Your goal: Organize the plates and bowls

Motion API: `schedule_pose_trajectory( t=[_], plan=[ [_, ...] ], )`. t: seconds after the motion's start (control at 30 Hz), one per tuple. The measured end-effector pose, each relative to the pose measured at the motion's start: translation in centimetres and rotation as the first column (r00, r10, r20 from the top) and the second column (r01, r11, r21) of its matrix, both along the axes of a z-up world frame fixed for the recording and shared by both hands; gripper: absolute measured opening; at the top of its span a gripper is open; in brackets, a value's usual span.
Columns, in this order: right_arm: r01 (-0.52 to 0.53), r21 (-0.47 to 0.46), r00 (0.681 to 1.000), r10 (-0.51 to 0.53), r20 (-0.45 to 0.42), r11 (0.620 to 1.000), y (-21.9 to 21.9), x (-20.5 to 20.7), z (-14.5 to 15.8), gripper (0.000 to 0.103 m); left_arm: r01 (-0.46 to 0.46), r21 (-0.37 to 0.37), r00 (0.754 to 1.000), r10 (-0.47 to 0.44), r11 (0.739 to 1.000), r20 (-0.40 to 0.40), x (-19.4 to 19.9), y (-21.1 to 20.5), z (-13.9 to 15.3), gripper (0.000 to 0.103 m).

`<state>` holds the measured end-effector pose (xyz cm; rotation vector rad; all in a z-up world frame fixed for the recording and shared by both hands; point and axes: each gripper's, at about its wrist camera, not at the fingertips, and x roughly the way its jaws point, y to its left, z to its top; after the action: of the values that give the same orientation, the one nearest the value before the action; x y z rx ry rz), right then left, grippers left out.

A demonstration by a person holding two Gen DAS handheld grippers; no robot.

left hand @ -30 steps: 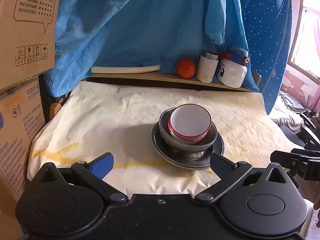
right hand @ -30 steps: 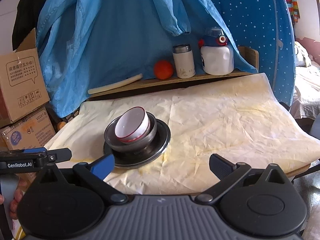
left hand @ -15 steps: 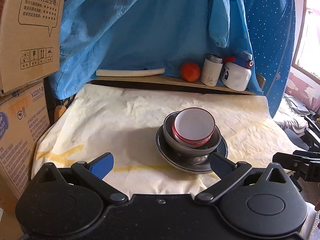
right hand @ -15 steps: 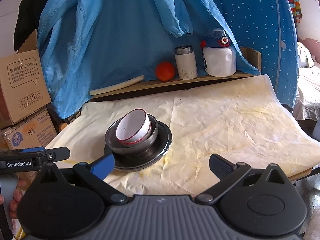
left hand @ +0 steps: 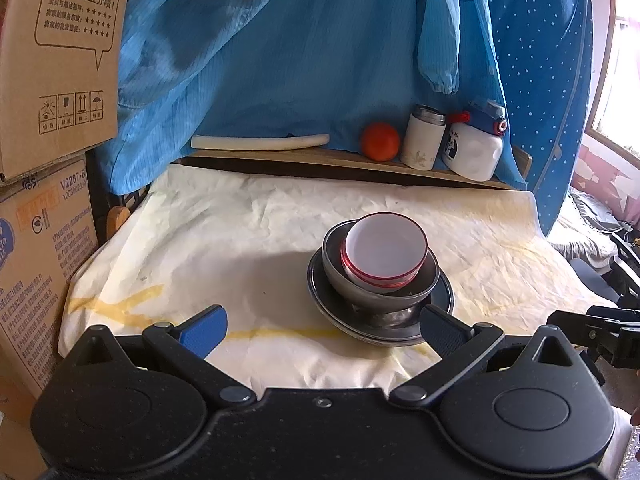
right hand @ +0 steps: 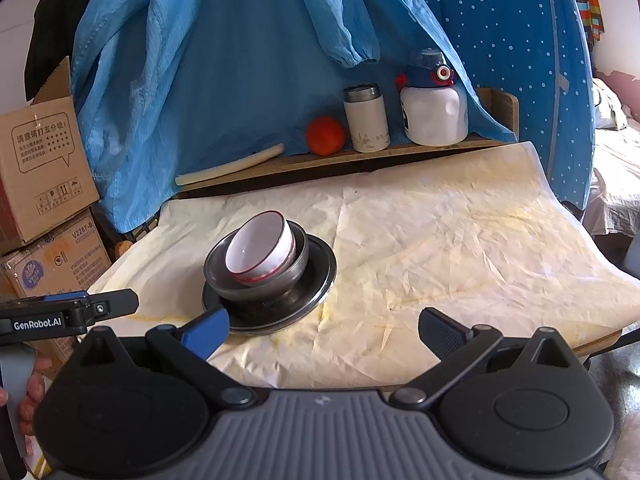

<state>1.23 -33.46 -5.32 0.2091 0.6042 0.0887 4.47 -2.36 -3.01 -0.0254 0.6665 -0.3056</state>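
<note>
A white bowl with a red rim (left hand: 382,249) (right hand: 258,251) sits tilted inside a grey metal bowl (left hand: 360,292) (right hand: 290,272), which stands on a dark metal plate (left hand: 442,300) (right hand: 320,264) on the paper-covered table. My left gripper (left hand: 320,330) is open and empty at the table's near edge, just short of the stack. My right gripper (right hand: 324,330) is open and empty, to the right of the stack and back from it. The left gripper's side shows at the left of the right wrist view (right hand: 68,314).
A shelf at the back holds a white stick (left hand: 260,142), an orange (left hand: 380,141), a white flask (left hand: 422,138) and a white bottle with a blue cap (left hand: 476,142). Blue cloth hangs behind. Cardboard boxes (left hand: 44,80) stand at the left. The table edge (right hand: 592,344) is near.
Both grippers have drawn back slightly from the table, so the stack looks a little farther. The stack has not moved. Both grippers stay open.
</note>
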Motion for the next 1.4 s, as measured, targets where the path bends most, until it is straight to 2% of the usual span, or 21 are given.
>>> schedule_pose_trajectory(
  t=[1.4],
  plan=[
    [-0.013,-0.011,1.000,0.013,-0.007,1.000,0.48,-0.26,-0.31,0.103,-0.025,-0.004,1.000,0.025,1.000,0.002,-0.64,0.35,-0.16,0.102]
  ],
)
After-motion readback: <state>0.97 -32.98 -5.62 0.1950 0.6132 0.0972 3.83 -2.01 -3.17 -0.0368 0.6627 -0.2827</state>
